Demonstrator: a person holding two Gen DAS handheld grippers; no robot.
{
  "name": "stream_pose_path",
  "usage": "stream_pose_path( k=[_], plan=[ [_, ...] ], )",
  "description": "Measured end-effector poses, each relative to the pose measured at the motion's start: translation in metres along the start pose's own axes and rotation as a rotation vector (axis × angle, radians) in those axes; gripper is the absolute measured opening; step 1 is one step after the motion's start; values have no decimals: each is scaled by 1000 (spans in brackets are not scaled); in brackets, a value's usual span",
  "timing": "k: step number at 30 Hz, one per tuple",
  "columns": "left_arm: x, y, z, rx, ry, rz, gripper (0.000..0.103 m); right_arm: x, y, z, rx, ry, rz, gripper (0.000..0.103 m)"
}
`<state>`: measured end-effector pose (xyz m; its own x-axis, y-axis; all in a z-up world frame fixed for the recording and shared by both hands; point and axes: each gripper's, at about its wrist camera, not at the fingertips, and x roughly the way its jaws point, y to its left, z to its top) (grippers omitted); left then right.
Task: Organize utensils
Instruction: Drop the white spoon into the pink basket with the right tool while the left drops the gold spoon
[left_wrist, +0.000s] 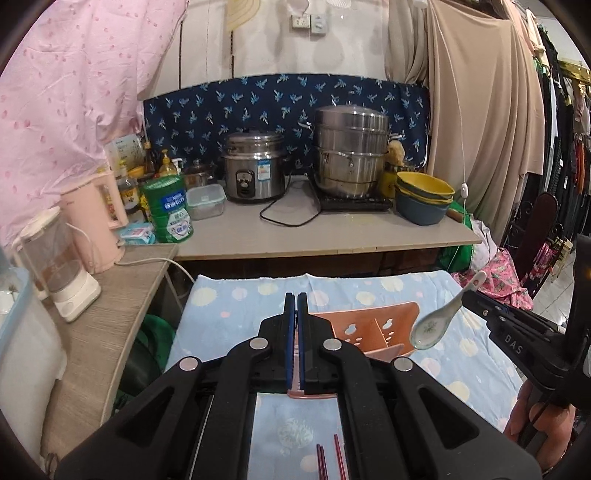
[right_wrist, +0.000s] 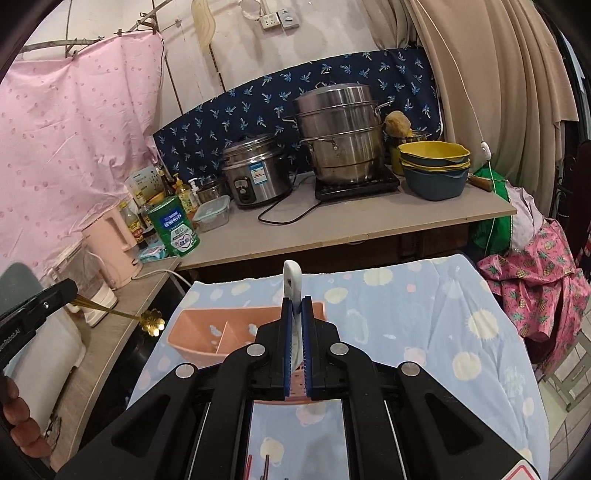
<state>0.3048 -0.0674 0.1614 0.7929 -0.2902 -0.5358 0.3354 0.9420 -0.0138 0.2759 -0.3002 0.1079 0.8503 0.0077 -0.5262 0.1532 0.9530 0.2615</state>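
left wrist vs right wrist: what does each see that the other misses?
Left wrist only: the white ceramic spoon's bowl and the right gripper clamped on its handle.

Right wrist only: the gold flower-ended utensil sticking out of the left gripper; the spoon's handle tip pokes out past the right fingers.

Both: the pink divided organizer on the blue cloth, and red chopsticks at the bottom edge.

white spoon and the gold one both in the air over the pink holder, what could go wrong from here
The right claw pinches the white ceramic spoon partway along its handle, bowl hanging down; it could swivel or slip and break.

The left claw holds only the thin end of the gold flower spoon, so the spoon could pivot.

Both hover near the pink holder, so the claws might collide or tip it.
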Motion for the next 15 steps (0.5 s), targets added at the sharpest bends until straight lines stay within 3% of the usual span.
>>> stream_pose_path(
  k=[15],
  plan=[
    [61, 4, -12, -50, 104, -39, 3, 74, -8, -20, 7, 126, 1, 7]
  ],
)
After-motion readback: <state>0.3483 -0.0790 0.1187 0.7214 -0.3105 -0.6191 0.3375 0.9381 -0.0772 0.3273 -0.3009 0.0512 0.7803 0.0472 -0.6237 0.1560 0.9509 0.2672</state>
